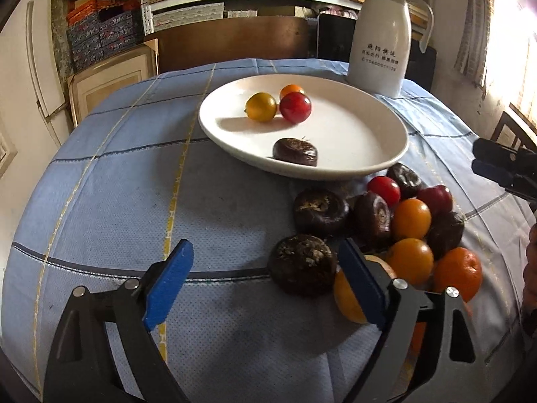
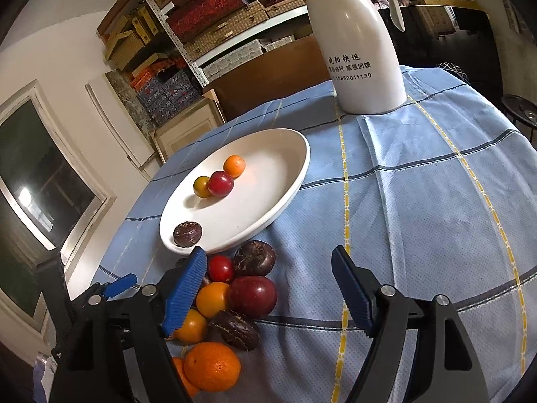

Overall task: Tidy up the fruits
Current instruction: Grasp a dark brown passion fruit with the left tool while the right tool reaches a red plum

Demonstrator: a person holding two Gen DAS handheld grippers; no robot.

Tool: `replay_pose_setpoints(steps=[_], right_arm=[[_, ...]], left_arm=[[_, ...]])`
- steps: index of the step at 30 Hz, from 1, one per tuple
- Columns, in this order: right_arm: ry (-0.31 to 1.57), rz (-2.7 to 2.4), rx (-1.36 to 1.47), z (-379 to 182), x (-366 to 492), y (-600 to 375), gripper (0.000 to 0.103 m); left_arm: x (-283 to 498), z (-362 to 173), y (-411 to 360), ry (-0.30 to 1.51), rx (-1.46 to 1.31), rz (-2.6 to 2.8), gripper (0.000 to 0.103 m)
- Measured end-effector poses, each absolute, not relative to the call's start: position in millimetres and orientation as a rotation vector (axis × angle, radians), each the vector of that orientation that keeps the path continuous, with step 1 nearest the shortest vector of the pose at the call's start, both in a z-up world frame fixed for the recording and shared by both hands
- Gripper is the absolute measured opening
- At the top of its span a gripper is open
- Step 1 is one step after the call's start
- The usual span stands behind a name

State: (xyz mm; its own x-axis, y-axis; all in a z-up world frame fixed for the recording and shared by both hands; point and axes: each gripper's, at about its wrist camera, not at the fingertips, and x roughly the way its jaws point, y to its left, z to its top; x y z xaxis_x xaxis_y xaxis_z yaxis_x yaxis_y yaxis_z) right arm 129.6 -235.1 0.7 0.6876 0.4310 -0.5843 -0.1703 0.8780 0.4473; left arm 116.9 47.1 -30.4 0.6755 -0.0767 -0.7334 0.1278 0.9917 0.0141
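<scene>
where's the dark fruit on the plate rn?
The dark fruit lies alone at the plate's near rim in both views, apart from the three round fruits farther back.

left gripper pad hides part of a yellow fruit.

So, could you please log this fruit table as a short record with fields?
surface: blue checked tablecloth
plate: white, holds four fruits
on plate: yellow fruit, red fruit, small orange fruit, dark brown fruit
pile: beside the plate, on the cloth
jug: white, upright, behind the plate
left gripper: open, empty
right gripper: open, empty
</scene>
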Motion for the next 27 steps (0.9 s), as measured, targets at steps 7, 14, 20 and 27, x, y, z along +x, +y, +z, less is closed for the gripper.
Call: replay_pose_setpoints(steps=[7,14,20,27], right_arm=[[0.753,0.330,0.382,-1,131,-237,0.081],[0.759,0.334,0.379,-1,132,-237,0.081],[0.764,0.335,0.374,-2,132,-235,0.081],[0.826,0.374,0.372,-11,136,-228,0.081]], left_arm=[[120,-29,73,0.822,0.101,0.065,0.095],[118,-33,67,0.847,0.124,0.005,0.094],[120,-35,71,0.865,0.083,-0.028,0.070],[124,-41,68,0.894,0.057,-0.093,0.047]])
